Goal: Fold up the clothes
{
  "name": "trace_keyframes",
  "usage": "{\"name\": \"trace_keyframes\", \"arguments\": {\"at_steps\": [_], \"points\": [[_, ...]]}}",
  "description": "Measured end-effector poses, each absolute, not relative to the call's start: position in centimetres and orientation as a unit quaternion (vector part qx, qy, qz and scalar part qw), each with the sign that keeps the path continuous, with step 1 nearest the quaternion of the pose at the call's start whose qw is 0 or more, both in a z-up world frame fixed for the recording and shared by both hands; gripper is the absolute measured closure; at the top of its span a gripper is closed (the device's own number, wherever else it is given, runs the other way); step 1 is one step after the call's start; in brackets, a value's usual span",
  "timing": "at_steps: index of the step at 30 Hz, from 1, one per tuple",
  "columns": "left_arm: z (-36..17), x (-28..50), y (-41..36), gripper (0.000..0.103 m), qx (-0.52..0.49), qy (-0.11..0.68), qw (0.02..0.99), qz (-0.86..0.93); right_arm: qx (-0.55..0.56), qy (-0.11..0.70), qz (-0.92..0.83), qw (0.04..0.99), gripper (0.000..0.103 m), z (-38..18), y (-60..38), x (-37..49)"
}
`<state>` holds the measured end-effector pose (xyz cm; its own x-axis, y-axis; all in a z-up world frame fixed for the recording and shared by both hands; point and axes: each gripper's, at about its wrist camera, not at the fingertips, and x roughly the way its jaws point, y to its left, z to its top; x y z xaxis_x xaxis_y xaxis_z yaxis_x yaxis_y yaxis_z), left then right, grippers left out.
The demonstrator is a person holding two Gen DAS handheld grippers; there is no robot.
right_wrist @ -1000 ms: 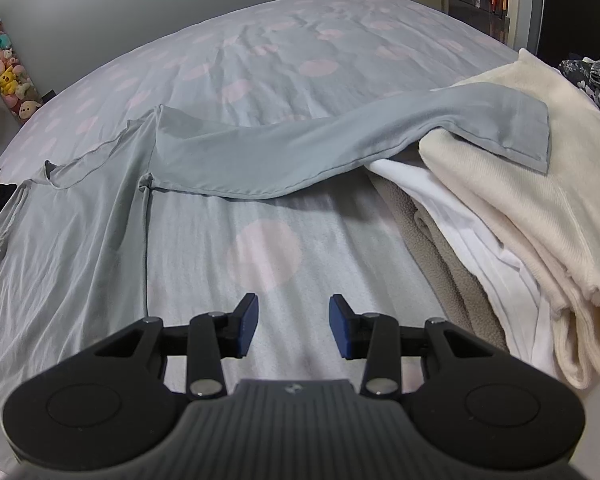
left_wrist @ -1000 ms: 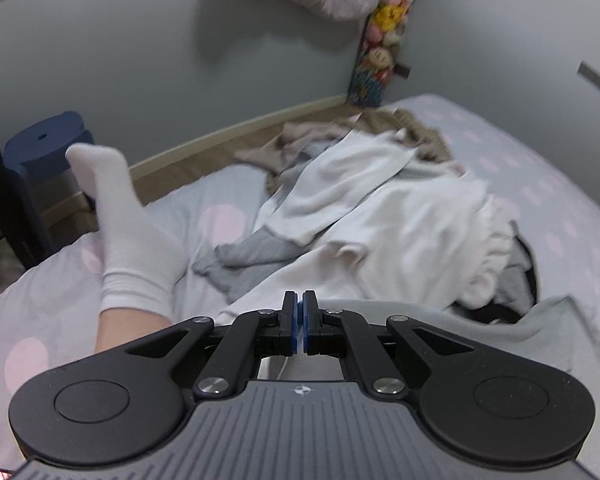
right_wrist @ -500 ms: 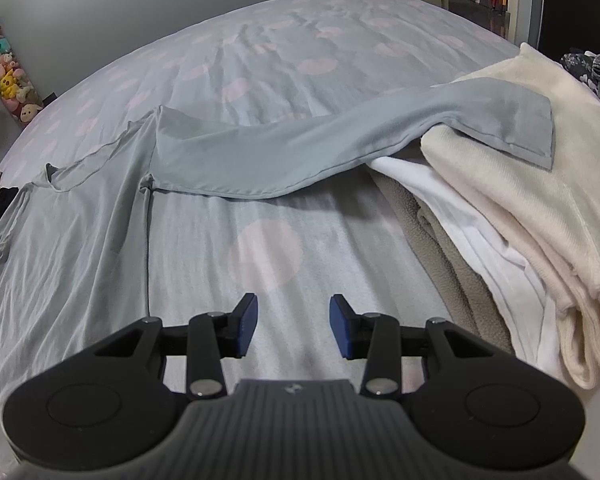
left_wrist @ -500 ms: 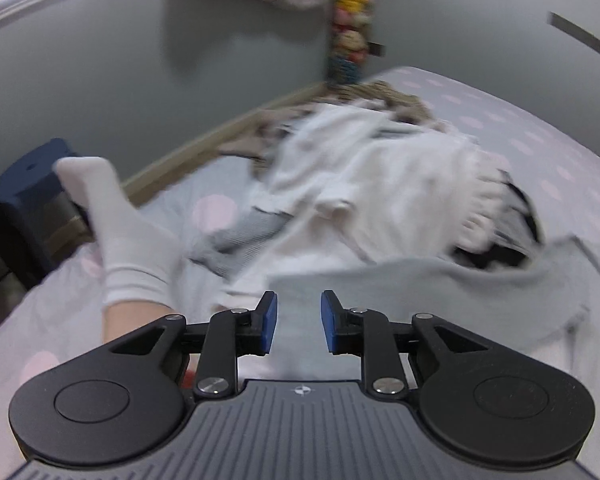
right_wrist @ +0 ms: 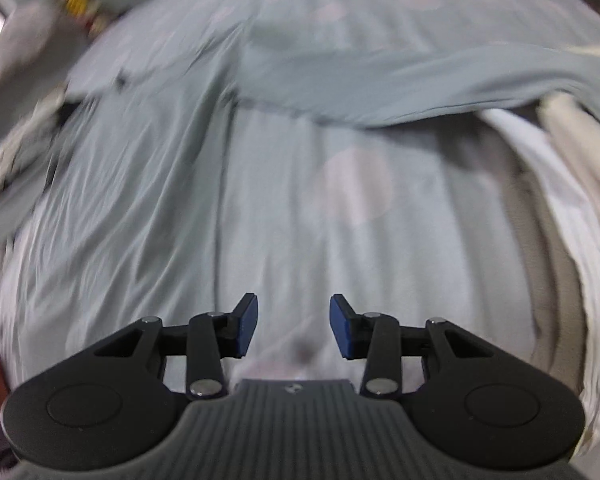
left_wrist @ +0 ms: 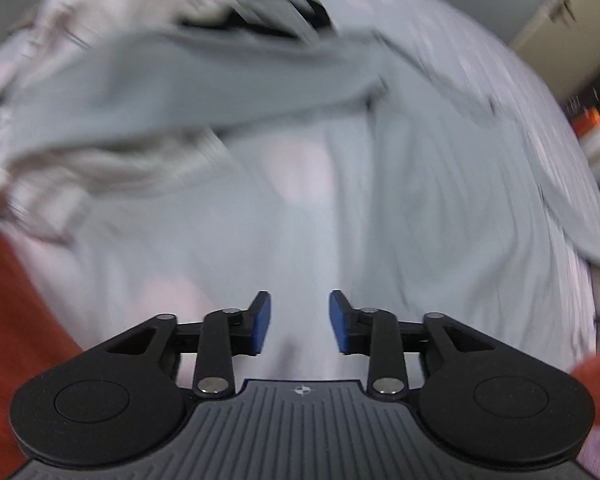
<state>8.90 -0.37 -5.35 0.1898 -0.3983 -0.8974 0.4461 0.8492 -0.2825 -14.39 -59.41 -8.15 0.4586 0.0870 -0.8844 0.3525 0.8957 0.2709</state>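
Both claws stand part open with nothing between their blue pads. The left gripper [left_wrist: 299, 322] was shut a second ago, looking over a heap of white and beige laundry with a socked foot at the left of its frame; its jaws have just been opening, no cloth is in the gap, and its blurred view now tips down onto the bedsheet [left_wrist: 300, 216]. The grey long-sleeved shirt [left_wrist: 440, 184] fills the right half of that frame, one sleeve [left_wrist: 204, 76] sweeping across the upper left over the laundry heap [left_wrist: 100, 168]. The right gripper [right_wrist: 293, 326] has barely altered its gap; its view has tilted and smeared slightly, with the shirt's body [right_wrist: 132, 184] at the left, the other sleeve [right_wrist: 400, 84] across the upper middle, and its end draped on the stack of folded cream and white garments [right_wrist: 560, 184] at the right edge. Judging by this, the shirt has just been let go to lie spread out, and folding proper has not begun; the sleeves probably come next.
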Motion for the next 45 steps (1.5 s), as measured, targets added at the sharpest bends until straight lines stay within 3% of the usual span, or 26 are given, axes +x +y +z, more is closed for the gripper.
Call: {"name": "trace_keyframes", "arguments": {"at_steps": [2, 5, 15, 17, 19, 22, 23, 33, 39, 45], "points": [[-6.3, 7.8, -1.4, 0.061, 0.038, 0.585, 0.759, -0.282, 0.185, 0.542, -0.063, 0.818, 0.058, -8.2, -58.2, -13.3], [-7.2, 6.8, -2.0, 0.061, 0.044, 0.597, 0.746, -0.291, 0.139, 0.576, -0.033, 0.805, 0.042, -8.5, -56.6, -11.9], [-9.0, 4.6, -3.3, 0.061, 0.072, 0.619, 0.730, -0.283, 0.137, 0.651, 0.032, 0.746, 0.042, -10.5, -54.2, -9.5], [-9.4, 4.2, -3.5, 0.067, 0.073, 0.617, 0.732, -0.279, 0.129, 0.662, 0.037, 0.737, 0.042, -11.5, -53.5, -9.7], [-9.5, 3.7, -3.6, 0.075, 0.068, 0.609, 0.739, -0.281, 0.124, 0.669, 0.046, 0.732, 0.069, -12.4, -53.0, -10.0], [-9.5, 2.9, -3.8, 0.090, 0.068, 0.595, 0.748, -0.286, 0.124, 0.661, 0.052, 0.738, 0.093, -11.9, -52.9, -10.4], [-9.5, 2.7, -3.8, 0.094, 0.068, 0.591, 0.750, -0.290, 0.127, 0.658, 0.053, 0.741, 0.097, -11.6, -52.9, -10.5], [-6.4, 2.9, -2.5, 0.098, 0.050, 0.576, 0.755, -0.310, 0.155, 0.630, 0.029, 0.760, 0.100, -6.3, -53.3, -12.8], [-7.9, 2.8, -3.2, 0.098, 0.067, 0.588, 0.747, -0.302, 0.164, 0.625, 0.025, 0.763, 0.100, -6.5, -53.7, -13.5], [-8.7, 3.2, -3.2, 0.088, 0.066, 0.595, 0.747, -0.287, 0.178, 0.607, 0.022, 0.774, 0.092, -7.5, -53.4, -13.0]]}}
